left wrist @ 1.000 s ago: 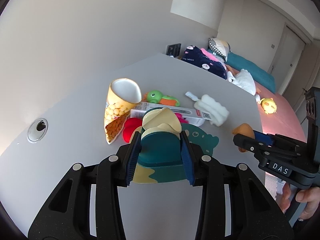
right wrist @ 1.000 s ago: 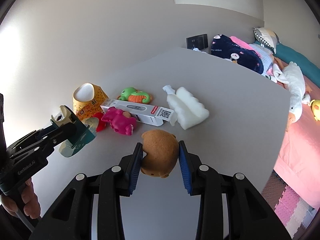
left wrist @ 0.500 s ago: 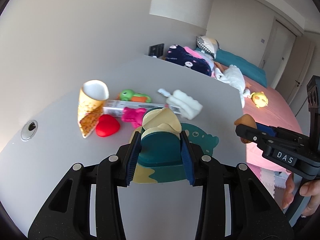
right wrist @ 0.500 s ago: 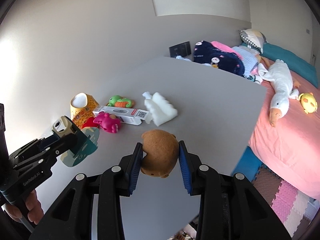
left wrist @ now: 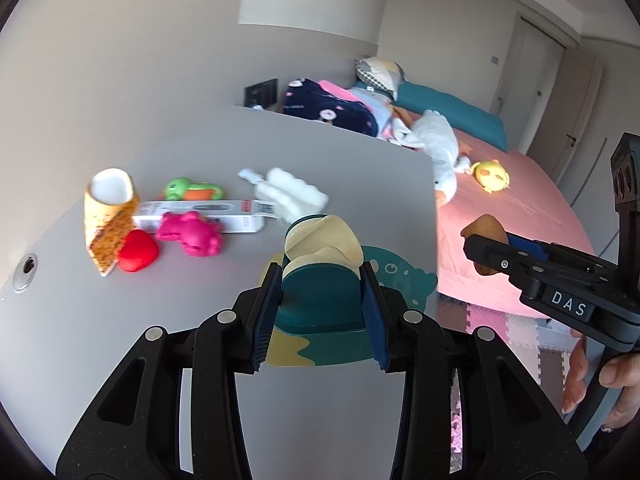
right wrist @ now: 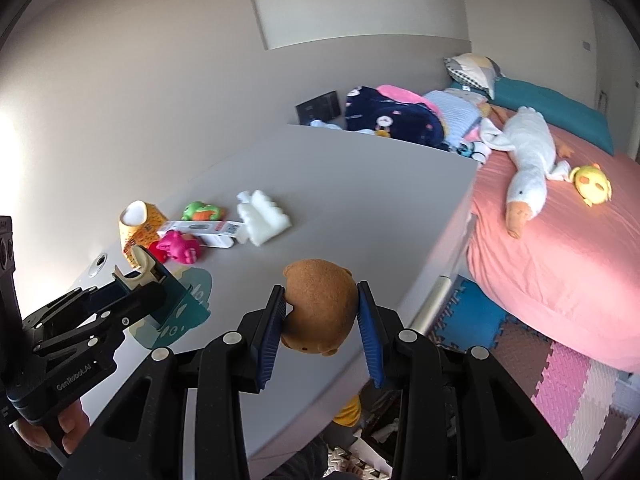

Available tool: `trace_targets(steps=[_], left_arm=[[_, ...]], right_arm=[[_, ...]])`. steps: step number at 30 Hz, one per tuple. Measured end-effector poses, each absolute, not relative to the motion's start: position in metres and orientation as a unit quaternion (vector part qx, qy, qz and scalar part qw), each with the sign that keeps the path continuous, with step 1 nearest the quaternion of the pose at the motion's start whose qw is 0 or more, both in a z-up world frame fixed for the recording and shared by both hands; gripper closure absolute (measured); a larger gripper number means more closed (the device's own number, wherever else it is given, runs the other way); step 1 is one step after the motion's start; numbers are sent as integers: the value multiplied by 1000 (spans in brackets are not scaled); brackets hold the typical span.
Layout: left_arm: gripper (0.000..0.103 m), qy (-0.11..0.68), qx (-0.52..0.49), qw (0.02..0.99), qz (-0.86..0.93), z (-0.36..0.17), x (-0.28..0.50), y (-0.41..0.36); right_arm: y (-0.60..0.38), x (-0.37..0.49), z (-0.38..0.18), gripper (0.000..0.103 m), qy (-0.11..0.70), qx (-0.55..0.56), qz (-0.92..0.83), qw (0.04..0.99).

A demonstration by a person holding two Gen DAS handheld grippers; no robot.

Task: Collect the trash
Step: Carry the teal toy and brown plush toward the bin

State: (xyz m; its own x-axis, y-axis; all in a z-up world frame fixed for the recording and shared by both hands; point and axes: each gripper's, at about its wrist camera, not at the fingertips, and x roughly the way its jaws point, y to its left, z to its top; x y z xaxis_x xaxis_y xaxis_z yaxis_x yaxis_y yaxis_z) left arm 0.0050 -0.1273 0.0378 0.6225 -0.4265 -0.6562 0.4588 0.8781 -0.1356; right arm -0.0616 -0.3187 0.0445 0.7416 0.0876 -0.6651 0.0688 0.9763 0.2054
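My left gripper [left wrist: 320,296] is shut on a teal and cream carton [left wrist: 320,300] and holds it above the grey table [left wrist: 320,148]. It also shows in the right wrist view [right wrist: 176,300]. My right gripper [right wrist: 322,316] is shut on a brown round toy [right wrist: 320,308], held above the table's near edge; it shows in the left wrist view [left wrist: 484,236]. On the table lie a yellow paper cup [left wrist: 108,212], a white box [left wrist: 200,216] and a white foam piece [left wrist: 288,196].
A pink toy [left wrist: 192,236], a red heart [left wrist: 138,256] and a green toy [left wrist: 188,190] lie by the trash. A pink bed [right wrist: 560,240] with a plush goose [right wrist: 528,160] stands to the right. Foam floor mats [right wrist: 560,392] lie below.
Both grippers have pulled back and up from the table with their objects still held. The items on the table look smaller and farther, and more of the bed and floor shows.
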Motion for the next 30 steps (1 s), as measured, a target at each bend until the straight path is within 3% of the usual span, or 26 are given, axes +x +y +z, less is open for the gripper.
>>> trace_targets(steps=[30], left_arm=[[64,387,82,840,-371,23,-27,-277]], right_arm=[[-452,-135,28,65,354,171,-126,911]])
